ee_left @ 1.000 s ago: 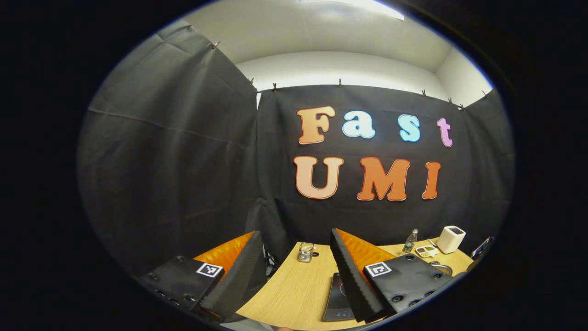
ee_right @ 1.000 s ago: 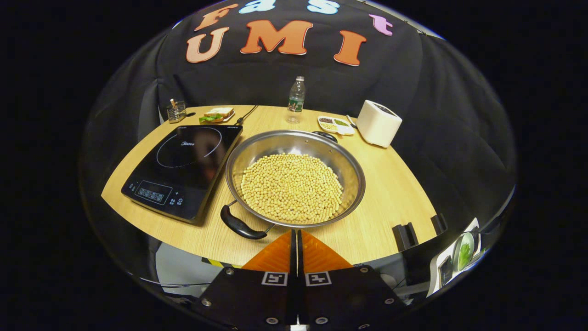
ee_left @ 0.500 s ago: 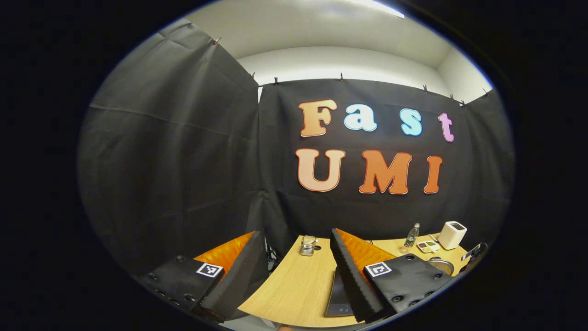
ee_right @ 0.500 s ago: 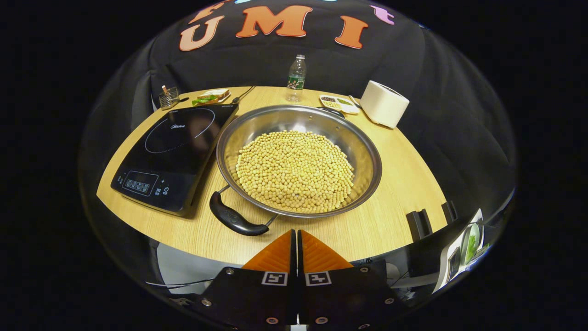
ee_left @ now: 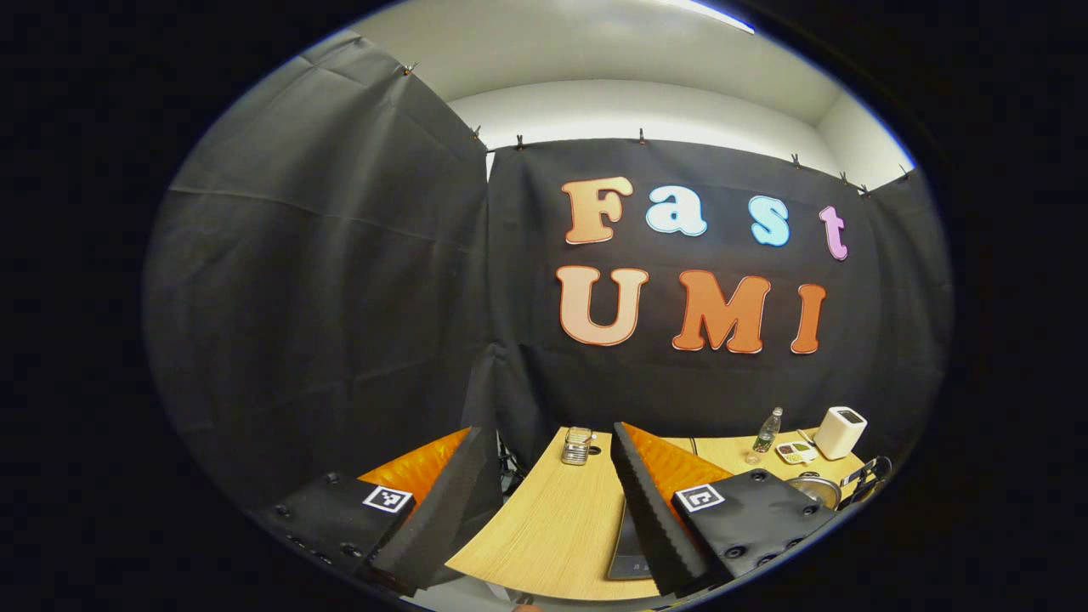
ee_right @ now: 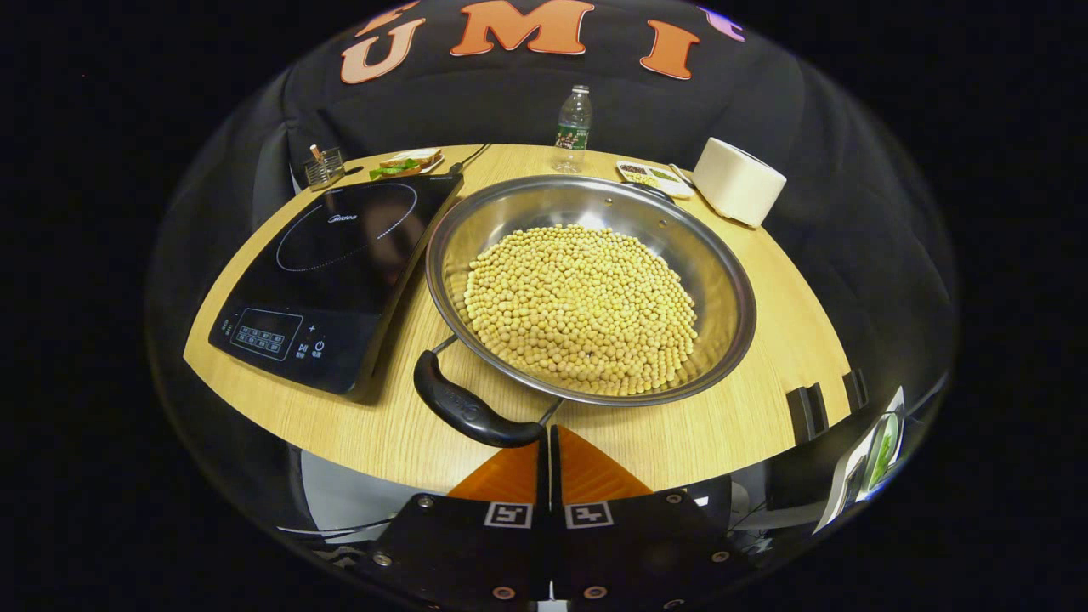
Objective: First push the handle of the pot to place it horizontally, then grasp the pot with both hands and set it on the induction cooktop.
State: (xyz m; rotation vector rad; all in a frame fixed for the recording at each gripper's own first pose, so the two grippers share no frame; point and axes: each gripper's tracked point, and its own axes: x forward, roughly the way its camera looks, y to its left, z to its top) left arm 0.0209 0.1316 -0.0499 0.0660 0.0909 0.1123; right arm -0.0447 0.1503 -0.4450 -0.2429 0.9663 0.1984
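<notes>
Steel pot (ee_right: 595,280) (full of soybeans (ee_right: 582,306)): we keep the closed, empty right gripper (ee_right: 548,442) low against the black handle (ee_right: 467,412), nudging gently sideways.

left hand-held gripper (ee_left: 544,501) | orange ribbed fingers, black foam edges | black screwed bases, square markers

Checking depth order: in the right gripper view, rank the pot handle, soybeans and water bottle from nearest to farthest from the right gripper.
From the right gripper:
1. Pot handle, just ahead, slightly left.
2. Soybeans, mid-table, in the pot.
3. Water bottle, at the far edge.
</notes>
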